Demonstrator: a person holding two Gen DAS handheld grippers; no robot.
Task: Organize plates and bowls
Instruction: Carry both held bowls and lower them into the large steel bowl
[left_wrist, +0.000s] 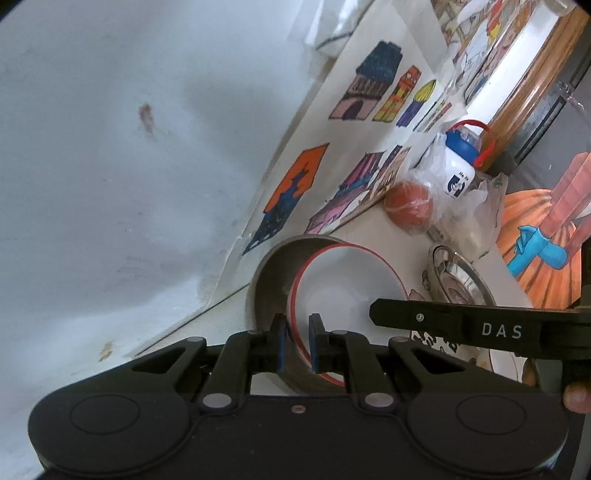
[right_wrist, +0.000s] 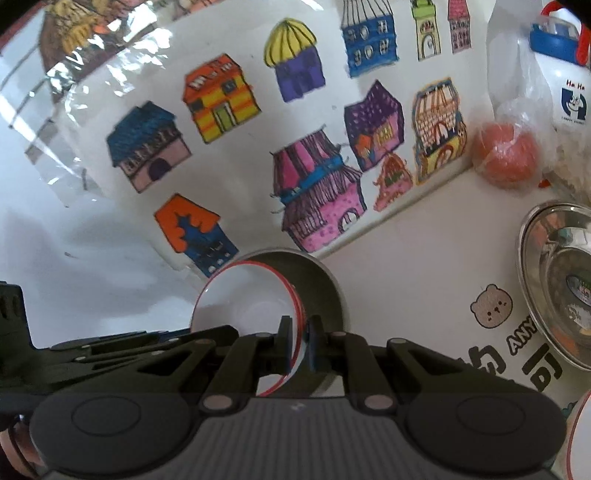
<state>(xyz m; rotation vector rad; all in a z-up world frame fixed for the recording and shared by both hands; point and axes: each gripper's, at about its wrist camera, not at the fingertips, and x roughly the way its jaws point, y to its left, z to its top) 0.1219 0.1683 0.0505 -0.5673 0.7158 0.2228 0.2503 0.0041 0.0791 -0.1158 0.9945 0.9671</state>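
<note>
Evidently both tongs were clamped on one rim: the left gripper (left_wrist: 295, 341) and right gripper (right_wrist: 297, 341) pinched opposite edges of the red-rimmed white bowl (left_wrist: 347, 291), lifted near the table's (right_wrist: 417, 258) wall edge. It looked rigid, glossy, slippery and breakable, so rim holds suited.

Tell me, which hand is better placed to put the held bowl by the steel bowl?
Probably the right. The left gripper and right gripper both pinch the bowl rim, but the steel bowl lies on the right's side.
</note>
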